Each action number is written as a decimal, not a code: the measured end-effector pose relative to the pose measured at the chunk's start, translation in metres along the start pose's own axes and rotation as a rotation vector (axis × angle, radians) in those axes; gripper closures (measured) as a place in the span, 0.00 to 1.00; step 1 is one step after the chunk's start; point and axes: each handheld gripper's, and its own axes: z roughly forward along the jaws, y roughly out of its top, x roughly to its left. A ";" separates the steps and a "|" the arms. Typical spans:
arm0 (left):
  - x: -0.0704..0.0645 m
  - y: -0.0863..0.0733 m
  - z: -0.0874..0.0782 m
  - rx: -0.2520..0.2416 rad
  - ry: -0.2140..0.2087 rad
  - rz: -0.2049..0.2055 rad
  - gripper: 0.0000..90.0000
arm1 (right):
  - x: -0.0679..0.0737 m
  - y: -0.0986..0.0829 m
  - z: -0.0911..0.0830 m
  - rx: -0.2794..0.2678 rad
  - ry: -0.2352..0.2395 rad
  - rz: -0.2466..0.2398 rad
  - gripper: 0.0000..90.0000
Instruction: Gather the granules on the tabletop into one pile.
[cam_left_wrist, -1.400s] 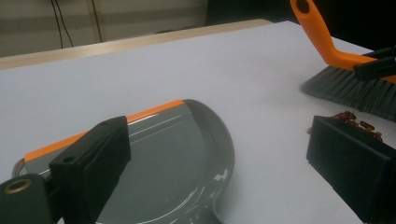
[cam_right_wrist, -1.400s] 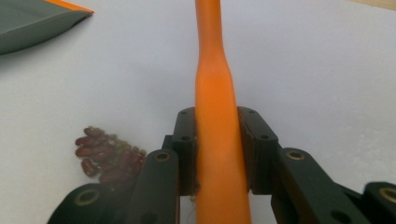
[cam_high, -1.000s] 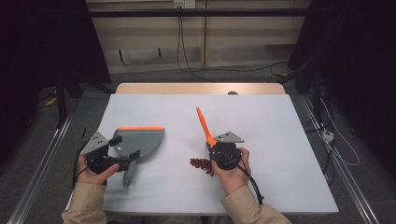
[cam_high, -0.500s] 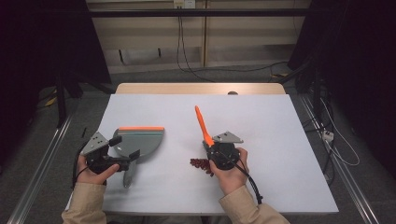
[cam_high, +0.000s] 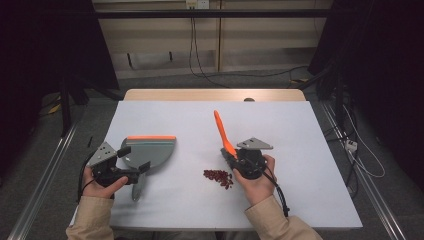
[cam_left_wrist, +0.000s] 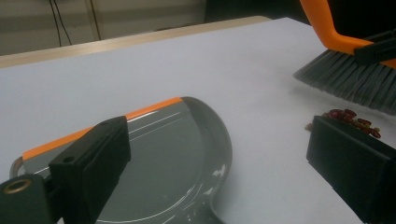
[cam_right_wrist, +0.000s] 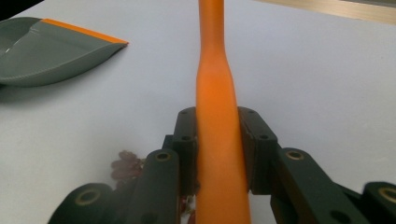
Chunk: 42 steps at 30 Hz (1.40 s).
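Right gripper (cam_high: 239, 161), lower centre-right: jaws clamped on orange brush (cam_high: 221, 131) handle. Red beans (cam_high: 218, 177), small pile just left of it. Left gripper (cam_high: 134, 173), lower left: jaws spread wide, above the handle end of the grey dustpan (cam_high: 150, 152). White table (cam_high: 300, 150).
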 end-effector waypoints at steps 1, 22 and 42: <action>-0.001 -0.001 0.000 0.000 0.001 -0.006 0.07 | -0.004 -0.001 -0.001 0.002 -0.002 0.011 0.79; 0.001 -0.001 0.000 0.003 0.003 -0.001 0.07 | 0.020 -0.002 0.024 -0.014 0.006 0.048 0.79; -0.012 -0.010 0.000 0.092 -0.011 0.013 0.07 | -0.030 -0.006 -0.009 -0.043 0.087 0.004 0.79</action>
